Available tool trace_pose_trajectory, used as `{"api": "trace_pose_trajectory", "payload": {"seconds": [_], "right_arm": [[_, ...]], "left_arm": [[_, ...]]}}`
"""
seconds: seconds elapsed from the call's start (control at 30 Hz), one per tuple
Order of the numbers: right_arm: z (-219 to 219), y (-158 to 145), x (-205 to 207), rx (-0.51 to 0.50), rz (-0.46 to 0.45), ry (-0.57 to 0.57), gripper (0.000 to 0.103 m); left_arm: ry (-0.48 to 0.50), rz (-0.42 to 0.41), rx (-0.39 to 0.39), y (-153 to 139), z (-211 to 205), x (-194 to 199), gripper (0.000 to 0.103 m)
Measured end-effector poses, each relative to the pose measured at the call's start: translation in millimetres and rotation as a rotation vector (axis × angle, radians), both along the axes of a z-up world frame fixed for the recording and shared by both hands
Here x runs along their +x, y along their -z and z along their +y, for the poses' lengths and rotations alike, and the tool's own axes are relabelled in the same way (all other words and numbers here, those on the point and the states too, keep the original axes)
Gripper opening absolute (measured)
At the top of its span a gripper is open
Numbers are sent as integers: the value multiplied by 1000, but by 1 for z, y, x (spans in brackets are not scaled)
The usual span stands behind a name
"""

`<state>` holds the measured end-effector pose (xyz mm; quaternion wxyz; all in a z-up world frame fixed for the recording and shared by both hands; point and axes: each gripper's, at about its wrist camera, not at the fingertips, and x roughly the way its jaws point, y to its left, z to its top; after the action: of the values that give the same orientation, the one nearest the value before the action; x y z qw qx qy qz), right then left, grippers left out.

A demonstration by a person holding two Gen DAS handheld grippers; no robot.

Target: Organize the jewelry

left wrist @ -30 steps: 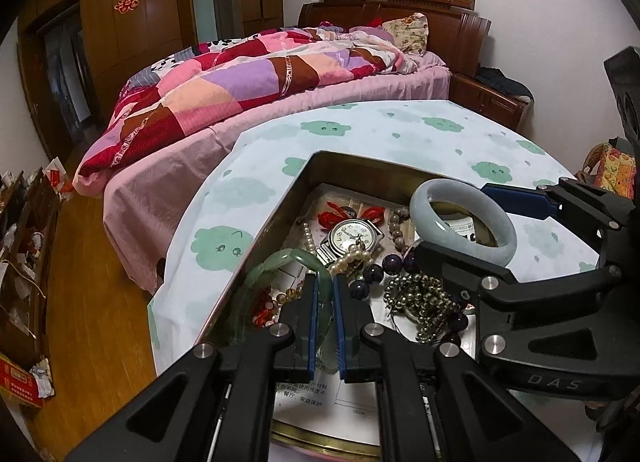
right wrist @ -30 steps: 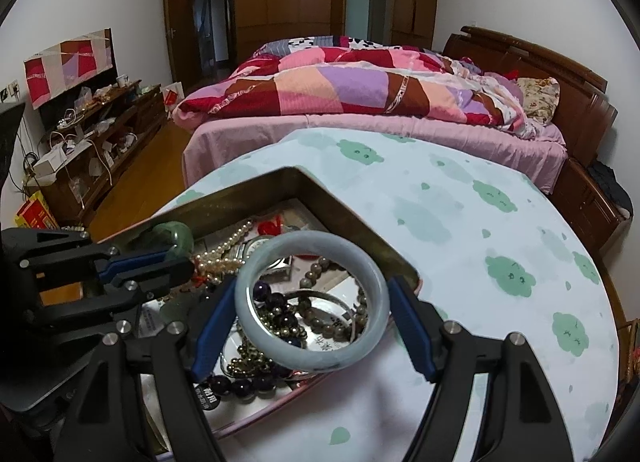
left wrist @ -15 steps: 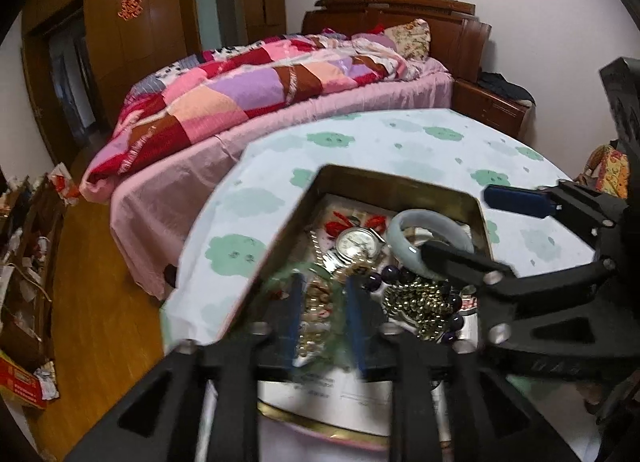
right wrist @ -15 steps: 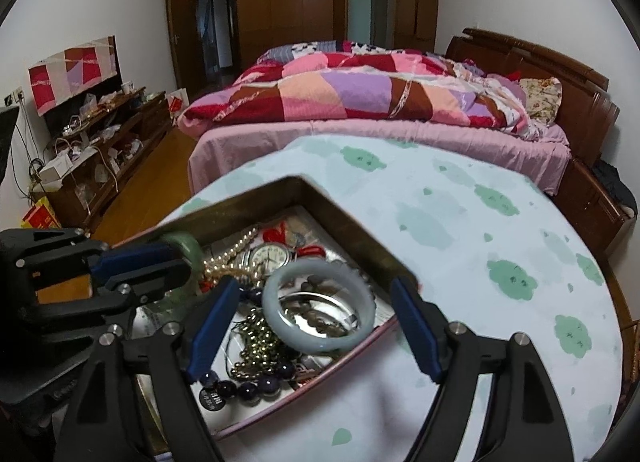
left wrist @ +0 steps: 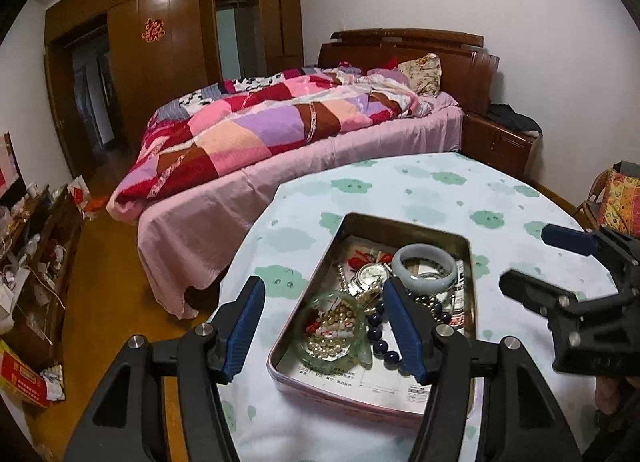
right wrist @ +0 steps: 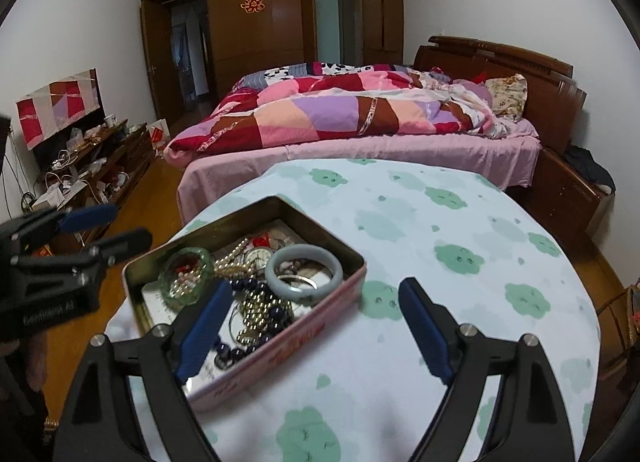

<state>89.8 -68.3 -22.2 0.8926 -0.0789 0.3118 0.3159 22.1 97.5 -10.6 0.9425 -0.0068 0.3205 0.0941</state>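
You have just let go of both bangles: the green bangle (left wrist: 334, 328) and pale jade bangle (left wrist: 424, 266) now lie in the tin (left wrist: 404, 223) on the worktop. Both your left gripper (left wrist: 324, 332) and right gripper (right wrist: 316, 332) have lifted clear, jaws opening wide and empty, so that placement looks finished.

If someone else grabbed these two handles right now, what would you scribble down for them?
Left claw: jaws opening, nothing held, above the tin's near end.
Right claw: jaws opening, empty, beside the tin.
Translucent green glass bangle and pale grey-green jade bangle both lie inside the rectangular metal tin, with the silver wristwatch, pearl strand and dark bead bracelet.
Done: both bangles are in the tin.
Left: nothing loose shows on the cloud-print tablecloth; sort the tangle inside if wanted.
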Motion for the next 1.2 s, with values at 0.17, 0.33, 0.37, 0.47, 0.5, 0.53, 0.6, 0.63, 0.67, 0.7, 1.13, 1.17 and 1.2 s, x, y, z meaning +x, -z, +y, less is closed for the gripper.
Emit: {"api": "trace_pose_trajectory", "payload": {"seconds": [0.17, 0.33, 0.37, 0.47, 0.5, 0.53, 0.6, 0.63, 0.67, 0.7, 1.13, 1.17, 1.2], "right_arm": [[-10, -5, -6, 12, -11, 20, 88], [-17, -8, -8, 20, -23, 42, 89], [-18, -8, -7, 21, -24, 46, 89], [-20, -8, -10, 19, -27, 53, 89], [-21, -8, -11, 16, -29, 54, 89], [-21, -9, -12, 13, -31, 55, 89], [-21, -10, -14, 12, -37, 56, 89], [-21, -11, -15, 11, -40, 56, 89], [-22, -11, -16, 11, -43, 57, 89], [-22, -12, -17, 12, -45, 57, 89], [-25, -12, -19, 6, -43, 57, 90], [-25, -12, -19, 4, -44, 57, 90], [-25, -12, -19, 3, -44, 57, 90]], "left_arm": [[13, -14, 11, -8, -7, -5, 62], [22, -20, 19, -13, -10, -7, 62], [24, -21, 20, -13, -11, -8, 62], [26, -26, 22, -15, -13, -10, 62], [27, -28, 21, -16, -12, -10, 62], [28, -30, 20, -16, -12, -11, 62], [27, -31, 20, -16, -13, -12, 62], [27, -31, 20, -17, -13, -13, 62], [27, -31, 20, -17, -13, -13, 62], [26, -32, 19, -17, -13, -13, 62], [18, -37, 17, -22, -9, -14, 63], [18, -37, 18, -21, -9, -14, 63], [18, -37, 18, -21, -9, -14, 63]]}}
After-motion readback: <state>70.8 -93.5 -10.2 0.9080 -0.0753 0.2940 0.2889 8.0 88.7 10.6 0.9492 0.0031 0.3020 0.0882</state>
